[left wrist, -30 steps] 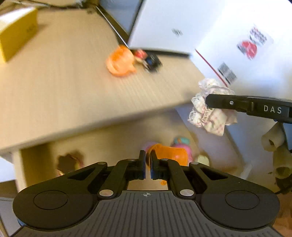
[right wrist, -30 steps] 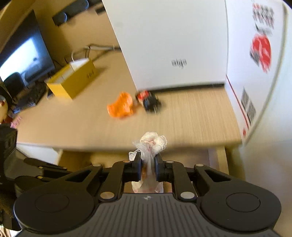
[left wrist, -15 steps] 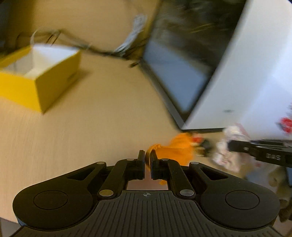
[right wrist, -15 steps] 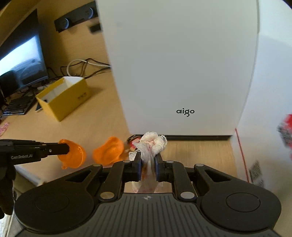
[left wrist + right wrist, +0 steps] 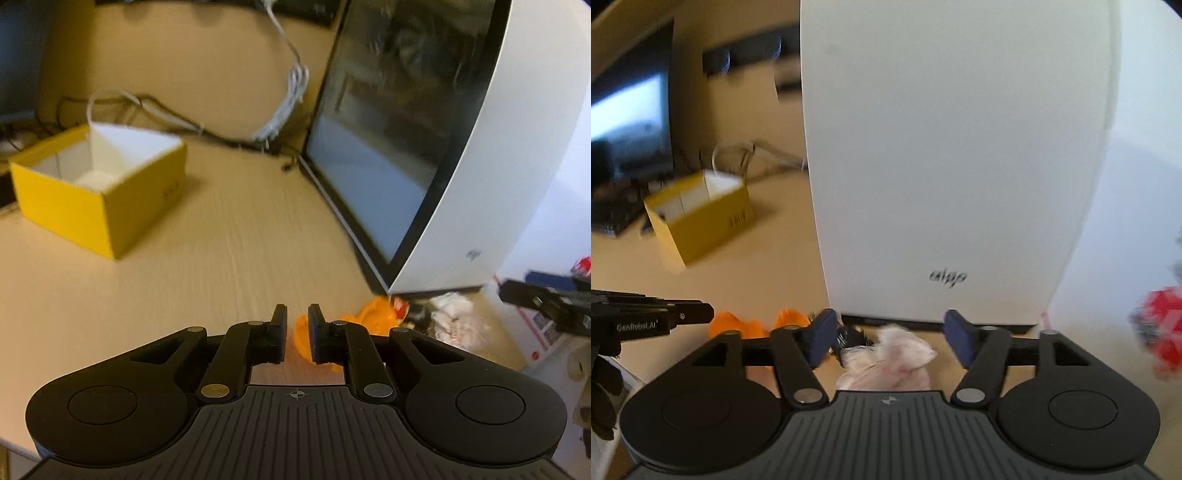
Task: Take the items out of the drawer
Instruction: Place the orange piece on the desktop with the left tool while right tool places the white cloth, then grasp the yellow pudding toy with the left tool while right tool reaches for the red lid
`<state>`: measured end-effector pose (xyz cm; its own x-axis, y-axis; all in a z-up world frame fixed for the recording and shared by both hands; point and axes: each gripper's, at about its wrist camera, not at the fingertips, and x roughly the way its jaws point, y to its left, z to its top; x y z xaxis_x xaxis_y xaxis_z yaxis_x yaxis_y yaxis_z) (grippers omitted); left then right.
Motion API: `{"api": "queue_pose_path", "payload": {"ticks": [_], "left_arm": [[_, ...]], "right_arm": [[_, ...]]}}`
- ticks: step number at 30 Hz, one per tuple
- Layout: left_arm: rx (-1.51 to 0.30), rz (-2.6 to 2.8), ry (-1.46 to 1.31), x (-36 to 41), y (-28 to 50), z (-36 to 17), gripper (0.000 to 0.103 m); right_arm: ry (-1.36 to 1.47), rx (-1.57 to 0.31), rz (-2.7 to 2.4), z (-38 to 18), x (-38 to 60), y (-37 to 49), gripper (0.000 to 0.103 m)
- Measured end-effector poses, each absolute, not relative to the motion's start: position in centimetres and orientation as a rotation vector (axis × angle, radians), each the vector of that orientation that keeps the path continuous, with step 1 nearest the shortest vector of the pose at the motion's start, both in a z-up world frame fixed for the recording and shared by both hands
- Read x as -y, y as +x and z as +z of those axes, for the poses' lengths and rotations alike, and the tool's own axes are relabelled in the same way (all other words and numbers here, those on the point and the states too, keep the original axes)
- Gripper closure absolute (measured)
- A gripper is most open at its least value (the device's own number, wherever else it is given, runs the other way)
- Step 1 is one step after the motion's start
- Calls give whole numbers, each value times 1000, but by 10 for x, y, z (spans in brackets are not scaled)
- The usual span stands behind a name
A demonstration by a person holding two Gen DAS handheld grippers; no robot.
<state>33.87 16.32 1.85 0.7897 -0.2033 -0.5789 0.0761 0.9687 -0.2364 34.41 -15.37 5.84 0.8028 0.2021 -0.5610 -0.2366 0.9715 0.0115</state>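
The right tool (image 5: 886, 341) stands wide open, the white lacy cloth (image 5: 894, 360) loose on the desk (image 5: 184, 280) between its jaws. The left tool (image 5: 297, 334) is parted a little around an orange plastic piece (image 5: 301, 338), apparently just freed. The setting-down step looks done beside the white computer case (image 5: 953, 166); next, both tools should return to the drawer, which is out of view.

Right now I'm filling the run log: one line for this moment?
left gripper: open, orange toy between fingers | right gripper: open, lace cloth released on desk | beside white computer case
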Motion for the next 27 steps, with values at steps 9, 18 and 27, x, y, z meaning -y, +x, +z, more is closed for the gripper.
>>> {"api": "queue_pose_path", "payload": {"ticks": [9,18,27], "left_arm": [[-795,-217,-39,-158,269,16,90],[-1144,-352,143,-89,281,-84,88],[-1201,-374,225,-60,300,-132,83]], "right_arm": [[103,-659,347,49,169,281,26],[85,-857,315,-6,167,274,28],[-66,-1103,329,-59,163,285,28]]}}
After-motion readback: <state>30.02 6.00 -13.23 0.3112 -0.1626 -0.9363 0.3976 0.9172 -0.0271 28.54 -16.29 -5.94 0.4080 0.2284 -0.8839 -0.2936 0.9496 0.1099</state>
